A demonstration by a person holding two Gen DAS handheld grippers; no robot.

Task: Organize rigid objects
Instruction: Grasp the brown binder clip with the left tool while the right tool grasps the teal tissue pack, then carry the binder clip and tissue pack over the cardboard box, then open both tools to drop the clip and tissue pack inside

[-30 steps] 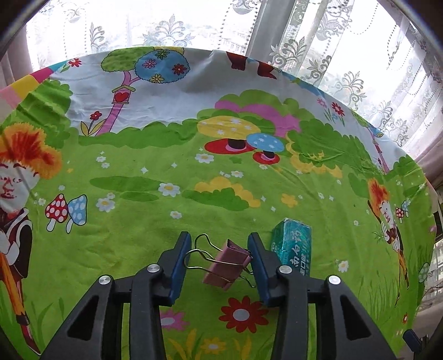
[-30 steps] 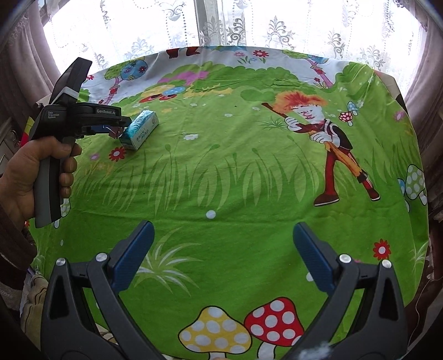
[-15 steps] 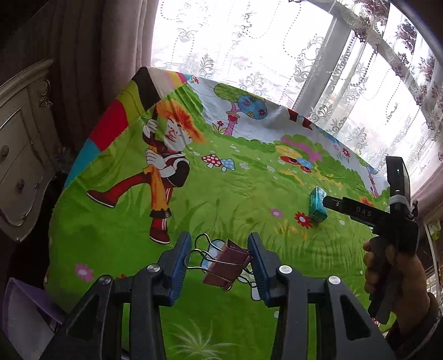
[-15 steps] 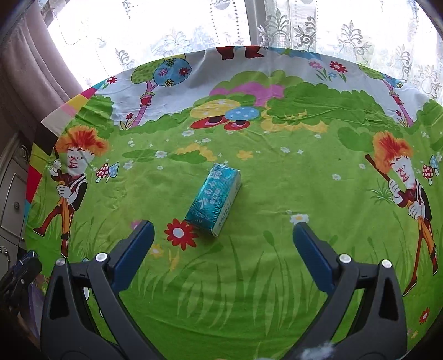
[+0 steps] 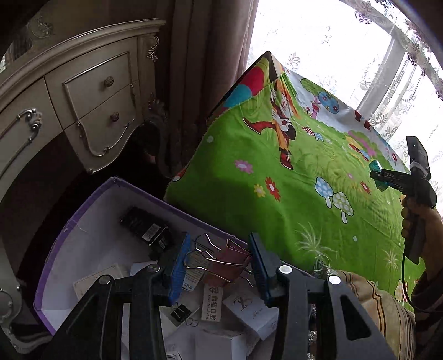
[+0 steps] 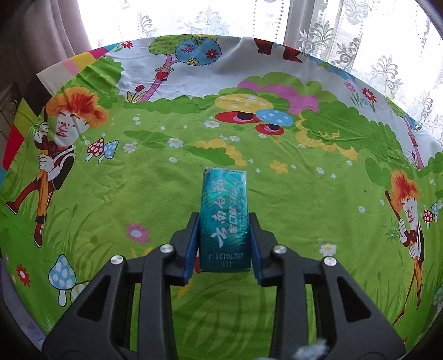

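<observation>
My left gripper (image 5: 218, 263) is shut on a pink binder clip (image 5: 228, 261) and holds it over a purple-rimmed white box (image 5: 83, 221) beside the table. The box holds a black packet (image 5: 146, 229), a small black clip (image 5: 181, 311) and several white cartons. My right gripper (image 6: 224, 243) is shut on a teal box (image 6: 224, 218) that lies on the green cartoon tablecloth (image 6: 138, 180). The right gripper and the teal box (image 5: 376, 167) also show far right in the left wrist view.
A cream dresser with drawers (image 5: 83, 97) stands left of the table, next to a brown curtain (image 5: 199, 69). Lace curtains and a window (image 6: 221, 16) lie behind the table. A striped cushion (image 5: 373, 299) lies by the box at the table's near edge.
My left gripper swung left off the table with the binder clip, over the box. My right gripper moved in on the teal box and closed on it.
</observation>
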